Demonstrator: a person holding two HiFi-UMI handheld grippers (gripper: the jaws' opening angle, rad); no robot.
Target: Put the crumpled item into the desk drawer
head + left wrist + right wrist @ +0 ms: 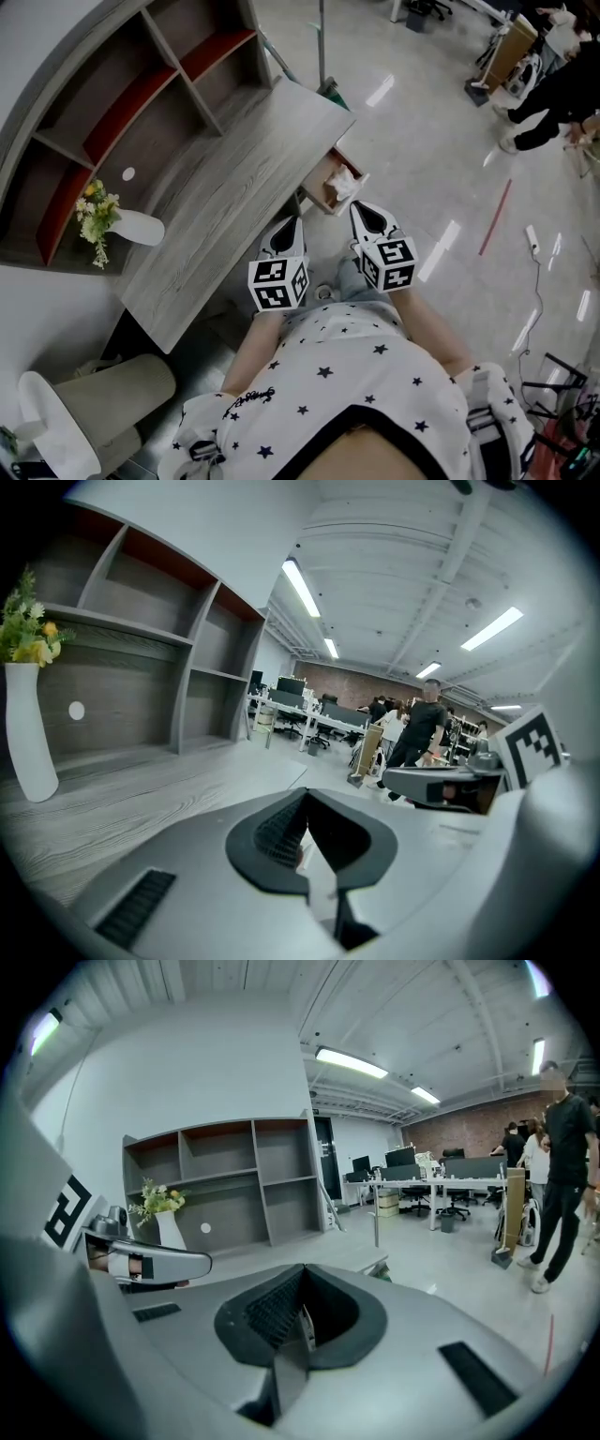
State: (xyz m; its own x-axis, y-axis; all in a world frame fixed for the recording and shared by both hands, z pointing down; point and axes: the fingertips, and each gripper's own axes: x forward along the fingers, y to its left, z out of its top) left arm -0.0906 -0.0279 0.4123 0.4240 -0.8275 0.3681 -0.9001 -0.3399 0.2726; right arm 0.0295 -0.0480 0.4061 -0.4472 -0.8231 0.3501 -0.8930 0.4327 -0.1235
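The crumpled item [343, 182], a white wad that looks like paper or tissue with soft, irregular folds, already lies inside the drawer [320, 192]. The drawer stands pulled out from under the far end of the worktop [225, 216], its light brown inside open to view. Judging by this, the item is in place and what probably remains is to push the drawer shut.

Both tools are held back near the person's body, short of the drawer and touching nothing, which suits a pause after a release. The left tool [292, 225] has its jaws closed together with nothing between them, and its own view shows the ribbed dark pads [272, 832] meeting at a seam. The right tool [366, 214] is likewise fully closed and empty. Each carries a cube [278, 284] with black-and-white square markers on smooth grey housing.

The worktop is grey wood-grain laminate, flat and long, with an open shelf unit [122, 112] of the same grey behind it, backed in red. A slim white vase [141, 228] with yellow and white flowers [97, 211] stands on the worktop, well apart from the drawer. The floor [422, 141] is glossy and reflects the ceiling lights.
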